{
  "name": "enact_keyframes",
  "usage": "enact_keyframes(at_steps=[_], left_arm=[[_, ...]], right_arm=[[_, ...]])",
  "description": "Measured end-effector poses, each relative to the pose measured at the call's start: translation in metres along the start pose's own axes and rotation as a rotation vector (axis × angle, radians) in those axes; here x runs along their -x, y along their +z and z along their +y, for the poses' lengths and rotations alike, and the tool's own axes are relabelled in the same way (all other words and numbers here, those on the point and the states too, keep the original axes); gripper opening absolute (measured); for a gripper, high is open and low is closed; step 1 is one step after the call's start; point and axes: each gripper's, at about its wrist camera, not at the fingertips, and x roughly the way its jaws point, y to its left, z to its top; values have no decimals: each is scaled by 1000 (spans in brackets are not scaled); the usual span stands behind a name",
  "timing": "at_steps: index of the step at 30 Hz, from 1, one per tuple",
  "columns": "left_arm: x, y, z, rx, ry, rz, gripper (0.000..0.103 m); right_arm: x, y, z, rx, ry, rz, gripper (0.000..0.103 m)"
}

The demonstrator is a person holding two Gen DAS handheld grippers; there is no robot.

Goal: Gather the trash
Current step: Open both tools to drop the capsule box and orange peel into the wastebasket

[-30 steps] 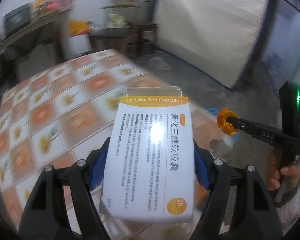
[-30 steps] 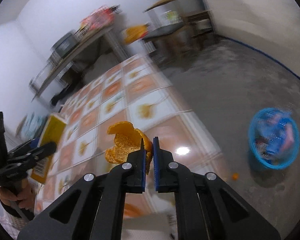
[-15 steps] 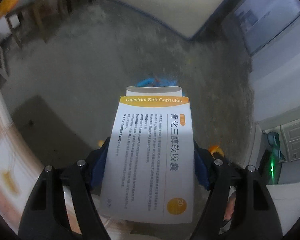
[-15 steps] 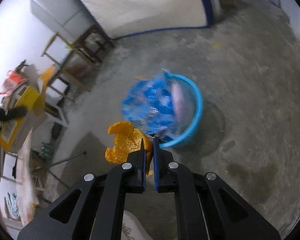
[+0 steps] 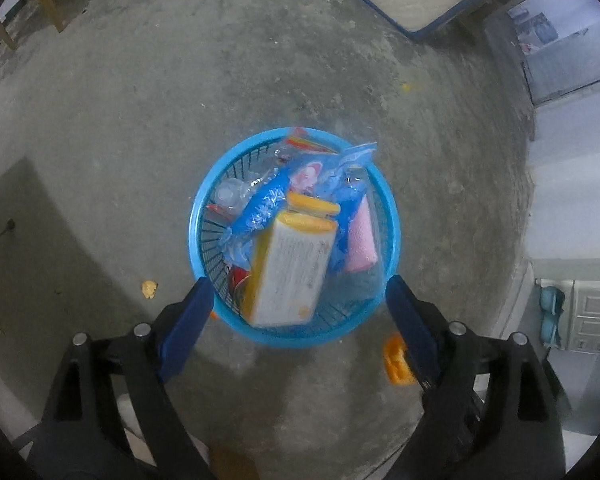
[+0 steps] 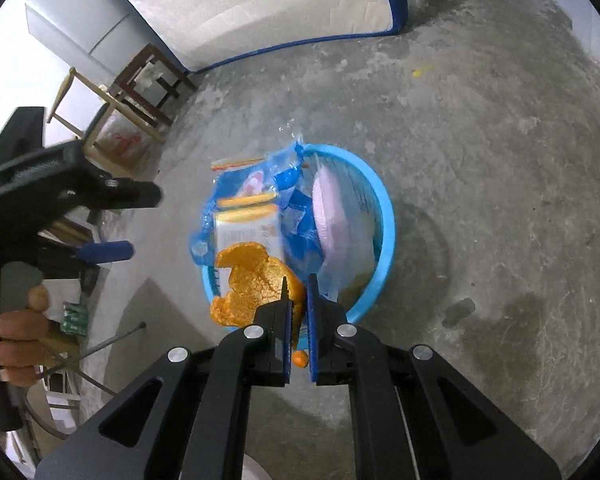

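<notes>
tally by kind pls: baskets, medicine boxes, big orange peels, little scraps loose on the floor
blue basket: 1
medicine box: 1
orange peel: 1
floor scraps: 2
total: 5

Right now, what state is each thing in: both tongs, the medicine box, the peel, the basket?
Left tongs: open, jaws just widened, nothing between them.
Right tongs: shut on the orange peel.
Medicine box: released, lying tilted in the basket.
Blue basket: upright on the floor, filled with wrappers.
</notes>
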Motion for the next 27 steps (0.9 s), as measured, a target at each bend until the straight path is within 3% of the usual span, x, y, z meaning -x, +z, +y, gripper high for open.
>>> enact_keyframes(at_steps=[4,10,16,24,26,27], left_arm=[[37,0,2,-11,-17,-62,84],[137,-30,16,-89,-78,-169,84],[239,-117,54,-174,3,-289,84],[295,-243,132,-30,-9,-464,84],[298,-263,144,10,-6,-506,84],[301,-274,151,31,-1,-533,84]], right_arm=[[-11,5,3,27,-18,10,7],[-19,15,9,42,-44,-2,7],[-37,2,-3,40,-70,65,7],[-80,-2,12,122,-136,155,9],[-89,-2,13,134,-159,181,14],[-91,-1,11,132,-165,184,25]])
